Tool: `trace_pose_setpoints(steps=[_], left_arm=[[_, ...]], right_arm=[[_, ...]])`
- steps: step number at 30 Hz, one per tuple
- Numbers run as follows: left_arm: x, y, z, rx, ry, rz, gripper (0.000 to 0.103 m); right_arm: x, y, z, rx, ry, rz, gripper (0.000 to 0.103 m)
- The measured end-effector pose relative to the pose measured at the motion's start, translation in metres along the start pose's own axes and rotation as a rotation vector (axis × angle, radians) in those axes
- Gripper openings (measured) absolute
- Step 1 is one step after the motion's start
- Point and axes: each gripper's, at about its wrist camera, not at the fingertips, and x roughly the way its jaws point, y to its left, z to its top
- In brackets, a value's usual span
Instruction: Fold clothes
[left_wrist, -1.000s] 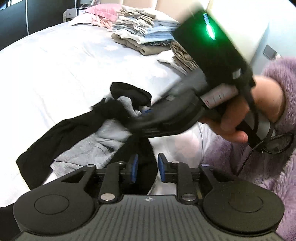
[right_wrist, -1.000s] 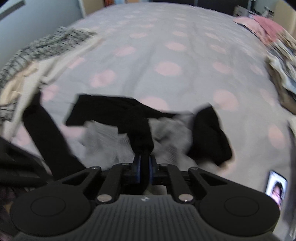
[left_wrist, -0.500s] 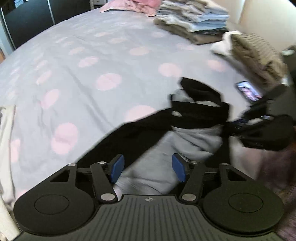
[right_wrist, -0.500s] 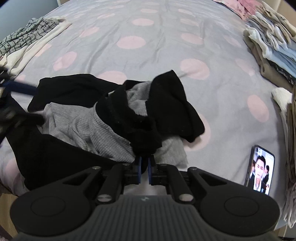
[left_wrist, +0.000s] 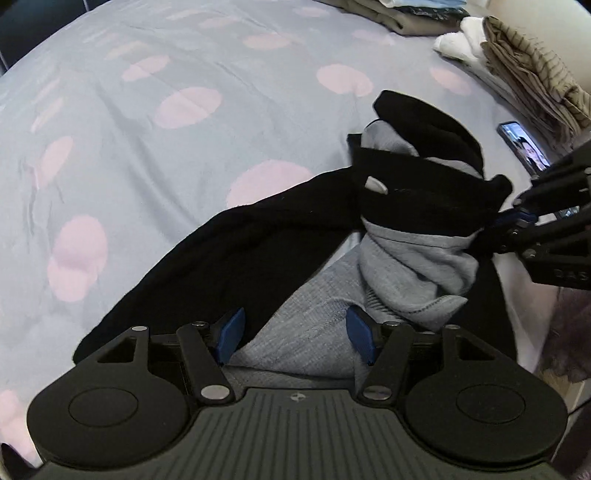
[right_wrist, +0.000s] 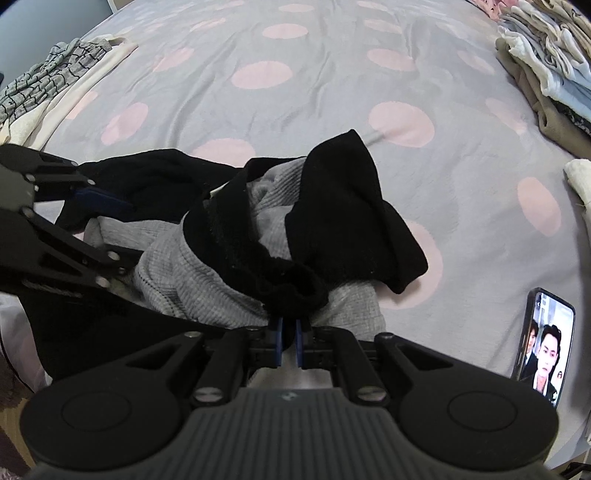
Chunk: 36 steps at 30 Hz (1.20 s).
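Note:
A crumpled black-and-grey garment (left_wrist: 406, 251) (right_wrist: 207, 273) lies bunched on the pink-dotted bed sheet (left_wrist: 184, 147). My right gripper (right_wrist: 289, 332) is shut on a black rolled edge of it, near the bed's front; in the left wrist view the right gripper (left_wrist: 517, 218) comes in from the right. My left gripper (left_wrist: 295, 332) points steeply down over the garment's near part. Its blue pads (left_wrist: 231, 334) stand wide apart, with grey ribbed cloth lying between them and not pinched. In the right wrist view the left gripper (right_wrist: 96, 199) shows at the left edge.
A phone (right_wrist: 546, 339) (left_wrist: 524, 147) with a lit screen lies on the sheet to the right of the garment. Stacks of folded clothes (right_wrist: 546, 59) (left_wrist: 528, 74) sit at the far right. A checked garment (right_wrist: 44, 85) lies at the far left.
My left gripper has opened wide, let go of the black cloth and come down over the garment. The garment has sunk onto the bed. The right gripper keeps its grip.

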Motion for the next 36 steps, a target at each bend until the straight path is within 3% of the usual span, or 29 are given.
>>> trace_pose_setpoints(steps=[2, 7, 9, 14, 21, 26, 30, 36], left_arm=[[0.001, 0.0, -0.001, -0.019, -0.006, -0.005, 0.054], [-0.004, -0.022, -0.004, 0.052, -0.035, 0.034, 0.012], [-0.007, -0.022, -0.004, 0.03, -0.044, 0.052, 0.008], [-0.036, -0.014, -0.005, -0.037, -0.106, 0.074, 0.005], [-0.107, -0.004, -0.015, -0.119, -0.268, 0.231, 0.003], [-0.158, 0.02, -0.036, -0.209, -0.322, 0.322, 0.003], [-0.188, 0.027, -0.061, -0.233, -0.286, 0.395, 0.003], [-0.194, 0.028, -0.109, -0.231, -0.139, 0.412, 0.003]], right_arm=[[0.0, 0.001, 0.0, -0.012, -0.002, -0.002, 0.008], [-0.001, 0.002, 0.002, -0.024, -0.006, -0.008, 0.008], [-0.003, 0.002, 0.001, -0.024, -0.01, -0.012, 0.008], [-0.017, 0.002, 0.0, -0.014, -0.05, -0.02, 0.007], [-0.05, 0.012, 0.012, -0.028, -0.186, -0.015, 0.006], [-0.075, 0.018, 0.028, -0.051, -0.278, 0.0, 0.006], [-0.083, 0.014, 0.05, -0.054, -0.287, -0.013, 0.005], [-0.08, 0.003, 0.075, -0.137, -0.229, -0.109, 0.005]])
